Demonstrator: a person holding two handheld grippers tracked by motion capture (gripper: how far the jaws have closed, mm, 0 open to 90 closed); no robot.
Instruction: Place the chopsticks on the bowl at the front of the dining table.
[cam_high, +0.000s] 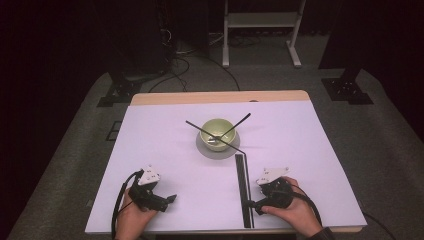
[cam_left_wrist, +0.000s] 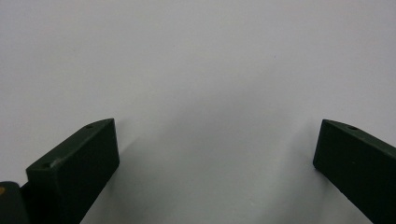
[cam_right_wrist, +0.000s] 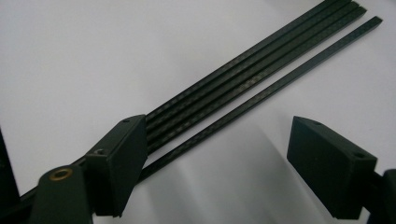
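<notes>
A bundle of several thin black rods (cam_high: 243, 190) lies lengthwise on the white table (cam_high: 160, 135), right of the middle. My right gripper (cam_high: 256, 205) sits by the near end of the rods, held in a hand at the front. In the right gripper view my right gripper (cam_right_wrist: 217, 126) is open; its left jaw hangs over the bundle (cam_right_wrist: 261, 60), and one rod (cam_right_wrist: 299, 71) set slightly apart runs into the gap beside that jaw. My left gripper (cam_high: 172, 198) rests at the front left. In the left gripper view it (cam_left_wrist: 217, 135) is open over bare table.
A pale green bowl (cam_high: 217, 131) stands on a grey saucer (cam_high: 204, 149) at the table's middle. Two black rods (cam_high: 195, 125) (cam_high: 241, 120) lean in the bowl and cross, their ends sticking out left and right. Beyond the table's far edge are floor cables and a white frame (cam_high: 260, 20).
</notes>
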